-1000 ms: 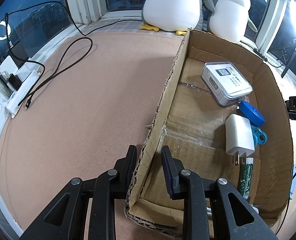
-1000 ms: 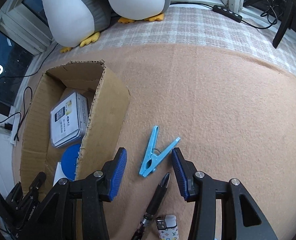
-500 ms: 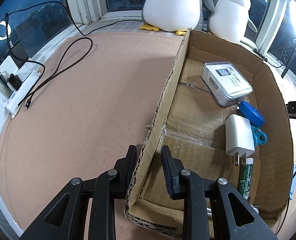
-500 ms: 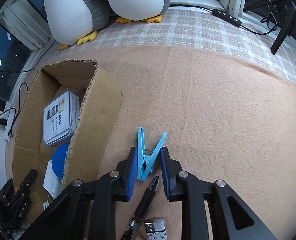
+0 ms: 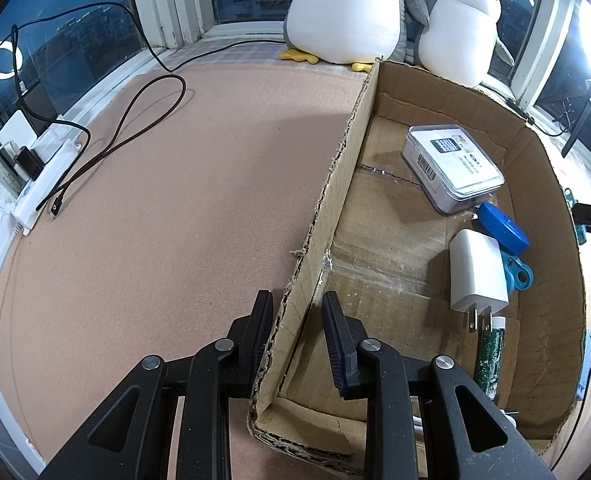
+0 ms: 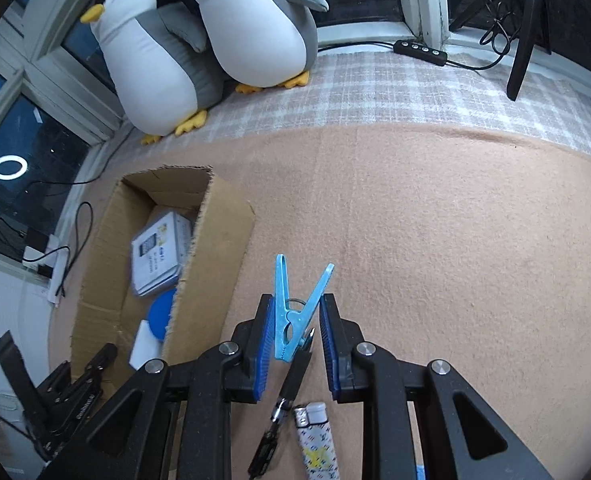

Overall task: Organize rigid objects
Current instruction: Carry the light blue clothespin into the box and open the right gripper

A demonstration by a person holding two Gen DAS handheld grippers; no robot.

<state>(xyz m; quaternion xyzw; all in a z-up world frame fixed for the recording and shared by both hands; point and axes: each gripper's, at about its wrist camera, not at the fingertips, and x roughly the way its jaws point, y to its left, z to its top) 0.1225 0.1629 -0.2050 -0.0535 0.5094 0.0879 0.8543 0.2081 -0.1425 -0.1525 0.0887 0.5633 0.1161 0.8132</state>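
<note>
The right gripper (image 6: 296, 338) pinches a pale blue plastic clothespin (image 6: 295, 312) between its blue ribbed pads, its forked legs pointing away, above the felt-like tan mat (image 6: 435, 240). Just nearer lie a black pen (image 6: 283, 404) and a patterned lighter (image 6: 315, 440). On the left, the left gripper (image 5: 297, 334) is clamped on the ragged wall of the corrugated cardboard box (image 5: 327, 200).

- Two plush penguins (image 6: 215, 40) sat at the upper left of the right wrist view, on a checked cloth (image 6: 395, 92).
- A white power strip (image 5: 43, 180) lay at the left edge of the left wrist view, a black cable (image 5: 135, 128) looped beside it.
- A black inline switch (image 6: 419, 52) rested at upper right.
</note>
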